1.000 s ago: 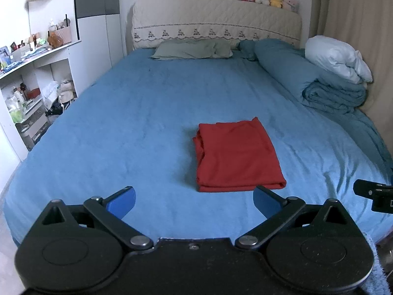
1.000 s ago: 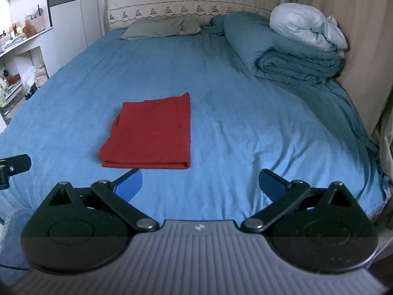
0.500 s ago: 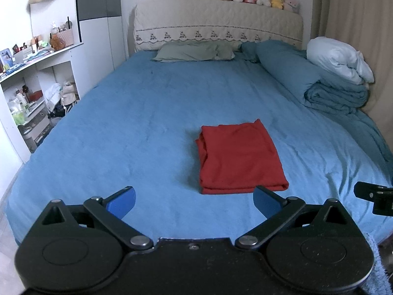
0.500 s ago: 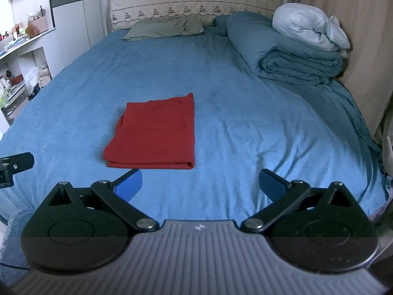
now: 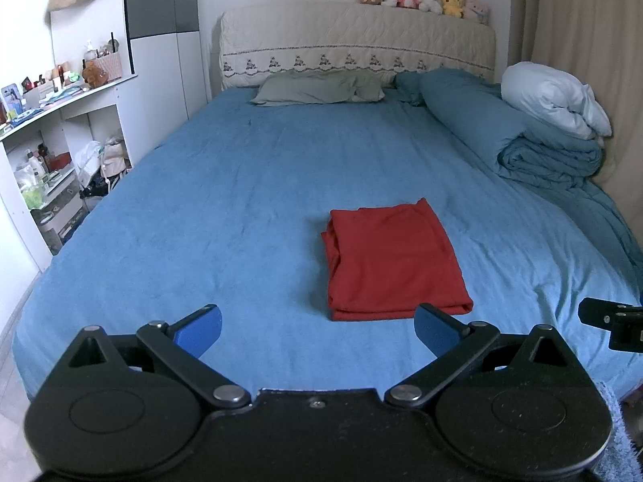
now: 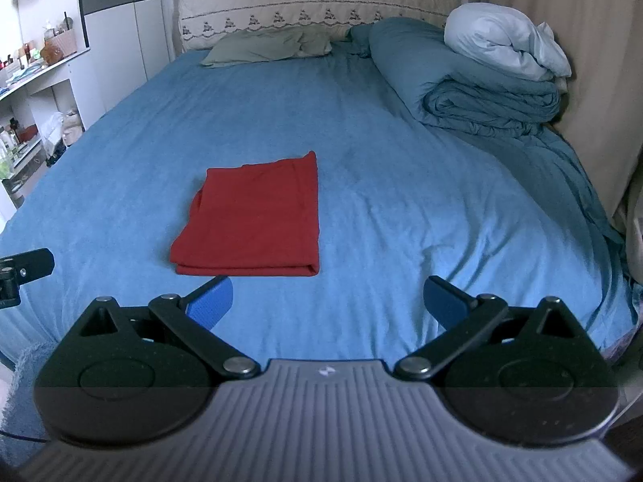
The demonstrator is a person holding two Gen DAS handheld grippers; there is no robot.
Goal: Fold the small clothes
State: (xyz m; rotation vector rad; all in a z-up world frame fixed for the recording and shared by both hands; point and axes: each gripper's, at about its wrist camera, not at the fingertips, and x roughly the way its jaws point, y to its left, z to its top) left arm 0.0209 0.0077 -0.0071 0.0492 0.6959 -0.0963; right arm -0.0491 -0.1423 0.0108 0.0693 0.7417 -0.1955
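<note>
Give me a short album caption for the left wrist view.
Open left hand-held gripper hovers above a neatly folded red garment lying on a blue bedsheet.

Both wrist views look from the foot of the bed toward the headboard, low and near. The left sits further left; both share the red cloth.

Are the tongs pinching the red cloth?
No, the red cloth lies folded on the bed, and both the left tongs and right tongs hang open, touching nothing.
</note>
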